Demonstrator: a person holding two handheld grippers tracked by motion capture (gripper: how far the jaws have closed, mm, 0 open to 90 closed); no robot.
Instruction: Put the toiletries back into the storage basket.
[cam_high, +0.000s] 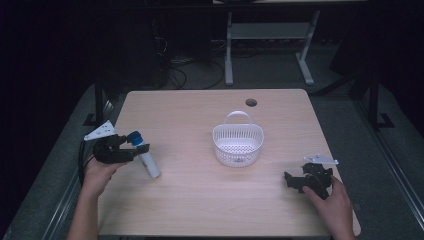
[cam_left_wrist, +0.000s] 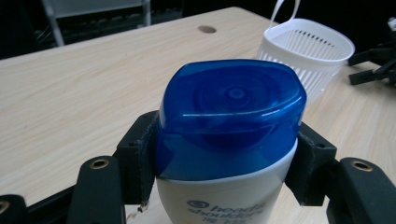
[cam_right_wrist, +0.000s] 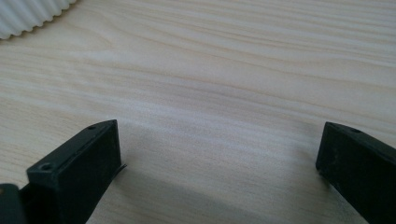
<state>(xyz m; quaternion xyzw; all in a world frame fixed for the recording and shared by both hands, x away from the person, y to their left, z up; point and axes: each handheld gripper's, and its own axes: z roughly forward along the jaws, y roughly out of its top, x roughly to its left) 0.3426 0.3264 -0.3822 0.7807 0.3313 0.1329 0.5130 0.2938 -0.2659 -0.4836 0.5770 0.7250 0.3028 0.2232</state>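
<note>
A white shampoo bottle with a blue cap leans at the table's left side, its foot on the wood. My left gripper is shut on the bottle just under the cap, one jaw on each side. A white slatted basket with an upright handle stands at the middle of the table; it is also seen beyond the bottle as basket. My right gripper rests low over the table at the front right, open, with bare wood between its jaws.
The light wooden table has a round cable hole near its far edge. Behind it stand a white desk frame and cables on a dark floor. A corner of the basket shows at the right gripper view's top left.
</note>
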